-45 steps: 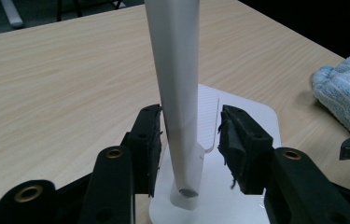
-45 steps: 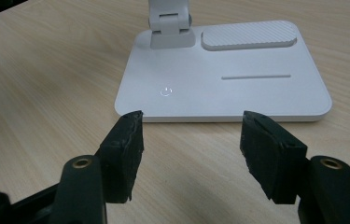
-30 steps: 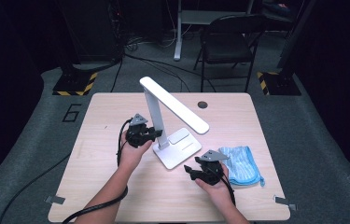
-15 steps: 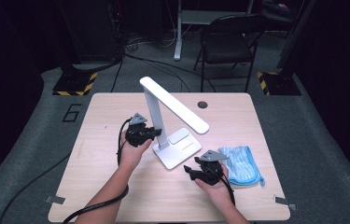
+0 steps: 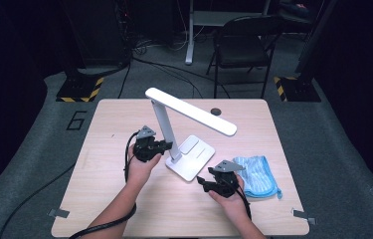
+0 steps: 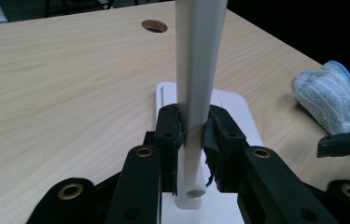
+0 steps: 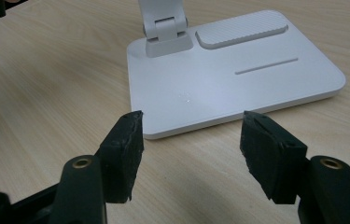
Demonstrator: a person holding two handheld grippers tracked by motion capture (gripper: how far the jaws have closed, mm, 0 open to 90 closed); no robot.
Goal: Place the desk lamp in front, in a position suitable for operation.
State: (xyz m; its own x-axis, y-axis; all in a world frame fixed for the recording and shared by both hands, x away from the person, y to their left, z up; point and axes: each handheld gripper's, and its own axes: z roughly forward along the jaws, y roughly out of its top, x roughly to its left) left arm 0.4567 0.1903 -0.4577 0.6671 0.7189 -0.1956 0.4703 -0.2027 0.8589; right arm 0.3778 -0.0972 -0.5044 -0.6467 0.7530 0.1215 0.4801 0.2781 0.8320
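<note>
A white desk lamp stands mid-table, with a flat base [image 5: 197, 155], an upright post [image 5: 165, 127] and a long head [image 5: 194, 112] slanting to the right. My left gripper [image 5: 166, 146] is shut on the post low down, near the hinge; in the left gripper view the pads of the left gripper [image 6: 193, 133] press the post [image 6: 196, 70] from both sides. My right gripper [image 5: 203, 181] rests open on the table just in front of the base's near corner. In the right gripper view the right gripper [image 7: 191, 135] has nothing between its jaws, and the base [image 7: 238, 88] lies just beyond.
A folded blue cloth [image 5: 258, 174] lies right of the right hand, near the table's right edge; it also shows in the left gripper view as the blue cloth [image 6: 331, 95]. A round cable hole [image 5: 215, 111] sits at the table's far side. A black chair [image 5: 243, 47] stands behind the table.
</note>
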